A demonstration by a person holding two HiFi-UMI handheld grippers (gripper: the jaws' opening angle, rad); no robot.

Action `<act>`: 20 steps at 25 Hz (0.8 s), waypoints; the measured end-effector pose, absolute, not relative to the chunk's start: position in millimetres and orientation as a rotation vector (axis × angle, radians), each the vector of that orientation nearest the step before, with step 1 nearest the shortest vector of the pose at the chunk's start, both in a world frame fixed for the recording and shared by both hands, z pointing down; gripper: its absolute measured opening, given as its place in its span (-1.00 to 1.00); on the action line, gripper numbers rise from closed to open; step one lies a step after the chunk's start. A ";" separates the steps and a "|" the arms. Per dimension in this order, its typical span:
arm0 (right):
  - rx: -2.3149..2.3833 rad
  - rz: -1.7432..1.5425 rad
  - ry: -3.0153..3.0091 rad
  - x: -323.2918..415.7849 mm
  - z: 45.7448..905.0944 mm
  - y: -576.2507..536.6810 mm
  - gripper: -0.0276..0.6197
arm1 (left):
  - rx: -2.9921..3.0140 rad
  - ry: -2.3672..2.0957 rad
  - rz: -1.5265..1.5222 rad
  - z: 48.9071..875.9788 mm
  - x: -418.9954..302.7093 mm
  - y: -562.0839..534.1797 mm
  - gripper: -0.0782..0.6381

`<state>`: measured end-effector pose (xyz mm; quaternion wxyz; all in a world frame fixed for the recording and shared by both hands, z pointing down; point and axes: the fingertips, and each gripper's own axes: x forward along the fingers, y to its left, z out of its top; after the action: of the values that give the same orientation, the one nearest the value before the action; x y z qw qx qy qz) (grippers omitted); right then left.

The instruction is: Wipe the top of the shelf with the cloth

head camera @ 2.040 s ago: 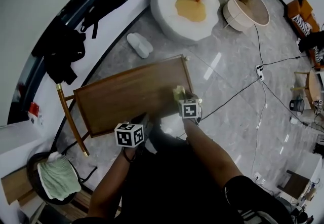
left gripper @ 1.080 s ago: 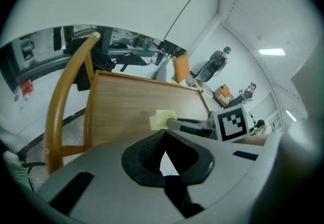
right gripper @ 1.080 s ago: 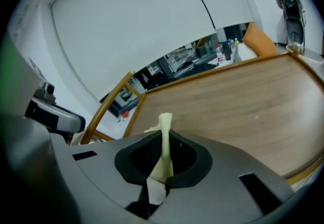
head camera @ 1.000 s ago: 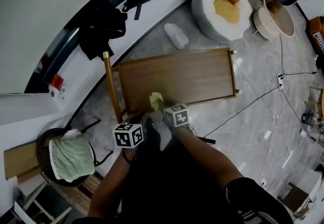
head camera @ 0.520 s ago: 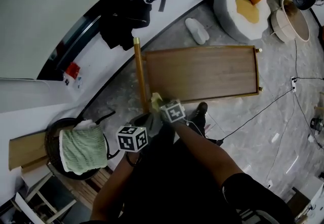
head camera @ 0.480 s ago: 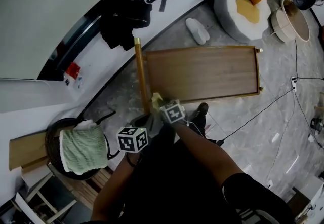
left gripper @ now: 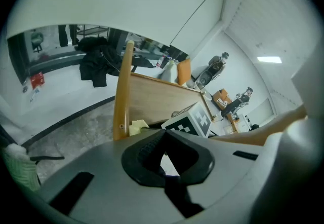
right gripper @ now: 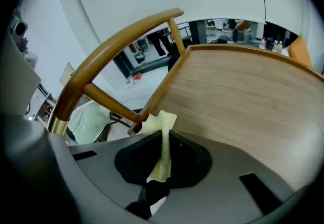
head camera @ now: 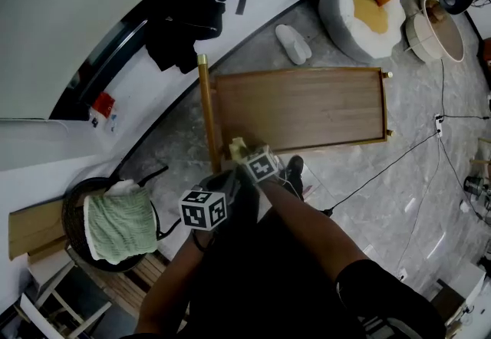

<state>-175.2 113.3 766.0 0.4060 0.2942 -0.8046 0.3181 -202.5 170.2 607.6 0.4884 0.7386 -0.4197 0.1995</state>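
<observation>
The wooden shelf top [head camera: 299, 111] lies across the middle of the head view. A pale yellow cloth [head camera: 237, 149] rests on its near left corner, beside the gold post [head camera: 207, 111]. My right gripper [head camera: 244, 155] is shut on this cloth. In the right gripper view the cloth [right gripper: 161, 132] runs up between the jaws of the right gripper [right gripper: 161, 159] and touches the shelf top [right gripper: 238, 91]. My left gripper [head camera: 226, 185] hangs shut and holds nothing, just below and left of the corner. The left gripper view shows the left gripper [left gripper: 163, 159], the cloth [left gripper: 135, 127] and the shelf top [left gripper: 157, 99].
A dark basket with a green towel [head camera: 115, 226] stands at the lower left. A white beanbag [head camera: 357, 0] with an orange cushion, a round side table [head camera: 433, 27] and a slipper [head camera: 293, 44] lie beyond the shelf. Black clothes [head camera: 184, 23] lie on the ledge. Cables [head camera: 399, 153] cross the floor.
My right gripper has carried the cloth along the near edge of the shelf top from its right end to its left corner. The left gripper stayed beside it.
</observation>
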 end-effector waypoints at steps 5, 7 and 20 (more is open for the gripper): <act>0.794 0.789 -2.004 -120.9 763.6 103.2 -0.79 | 1.796 -0.990 0.486 613.4 -169.6 161.0 -0.77; 0.816 0.794 -1.989 -94.3 761.8 100.9 -0.79 | 1.798 -0.973 0.492 615.0 -150.7 157.3 -0.77; 1.017 0.840 -1.902 95.4 749.0 78.5 -0.79 | 1.848 -0.840 0.583 637.4 -9.5 124.1 -0.77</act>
<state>95.4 78.5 749.0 0.4020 0.4023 -0.7525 0.3322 -9.5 124.1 637.4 0.4921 0.7617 -0.3462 0.2403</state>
